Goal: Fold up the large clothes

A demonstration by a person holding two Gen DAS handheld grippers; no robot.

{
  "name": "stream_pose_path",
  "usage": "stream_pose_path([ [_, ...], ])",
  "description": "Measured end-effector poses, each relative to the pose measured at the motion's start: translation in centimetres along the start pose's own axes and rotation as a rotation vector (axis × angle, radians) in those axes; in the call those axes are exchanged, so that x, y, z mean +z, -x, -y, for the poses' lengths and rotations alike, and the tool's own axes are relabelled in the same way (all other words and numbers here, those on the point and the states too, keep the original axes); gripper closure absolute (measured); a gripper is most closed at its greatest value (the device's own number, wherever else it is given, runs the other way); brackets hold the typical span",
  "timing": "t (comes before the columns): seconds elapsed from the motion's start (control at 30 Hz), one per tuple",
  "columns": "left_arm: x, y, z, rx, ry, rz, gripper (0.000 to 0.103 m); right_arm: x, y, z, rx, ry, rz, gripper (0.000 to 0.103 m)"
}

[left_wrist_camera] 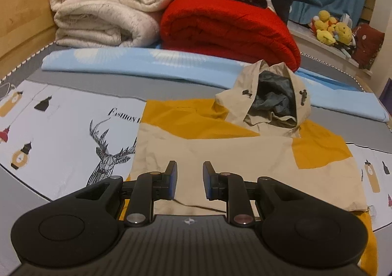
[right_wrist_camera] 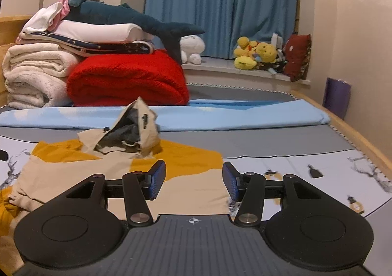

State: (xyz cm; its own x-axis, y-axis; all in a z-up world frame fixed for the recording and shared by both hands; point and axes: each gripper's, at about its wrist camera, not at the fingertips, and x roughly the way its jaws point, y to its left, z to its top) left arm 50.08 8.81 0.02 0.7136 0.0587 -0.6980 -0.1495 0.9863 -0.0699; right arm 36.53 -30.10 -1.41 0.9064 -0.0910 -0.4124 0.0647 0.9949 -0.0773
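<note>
From your left wrist camera, the left gripper (left_wrist_camera: 189,179) hangs over the jacket (left_wrist_camera: 220,160) with its jaws a narrow gap apart and nothing between them. The beige and mustard jacket lies flat on the printed bed sheet (left_wrist_camera: 61,129), its hood (left_wrist_camera: 272,97) standing up at one o'clock. The red blanket (left_wrist_camera: 227,28) sits at twelve, the cream blanket (left_wrist_camera: 103,18) at eleven.

From your right wrist camera, the right gripper (right_wrist_camera: 193,184) holds its jaws wide apart, empty, above the jacket's (right_wrist_camera: 98,173) right edge. The hood (right_wrist_camera: 137,129) rises at eleven; the plush toys (right_wrist_camera: 257,55) sit at one.
</note>
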Motion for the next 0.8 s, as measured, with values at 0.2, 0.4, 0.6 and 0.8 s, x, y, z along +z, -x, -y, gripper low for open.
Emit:
stream_pose_path([
  [0.2, 1.6, 1.6, 0.4, -0.014, -0.009, 0.023, 0.079, 0.4, -0.2, 1.5, -0.029, -0.048, -0.033, 0.043],
  [0.4, 7.3, 0.2, 2.8, -0.062, -0.005, -0.019, 0.079, 0.6, -1.2, 2.3, 0.009, -0.086, -0.061, 0.045],
  [0.6, 14.9, -6.1, 7.8, -0.094, -0.046, -0.118, 0.079, 0.5, -2.9, 3.5, 0.086, -0.152, -0.118, 0.082],
  [0.8, 19.5, -14.6, 12.2, -0.085, -0.062, -0.214, 0.079, 1.2, -4.4, 4.4, 0.087, -0.170, -0.135, 0.091],
])
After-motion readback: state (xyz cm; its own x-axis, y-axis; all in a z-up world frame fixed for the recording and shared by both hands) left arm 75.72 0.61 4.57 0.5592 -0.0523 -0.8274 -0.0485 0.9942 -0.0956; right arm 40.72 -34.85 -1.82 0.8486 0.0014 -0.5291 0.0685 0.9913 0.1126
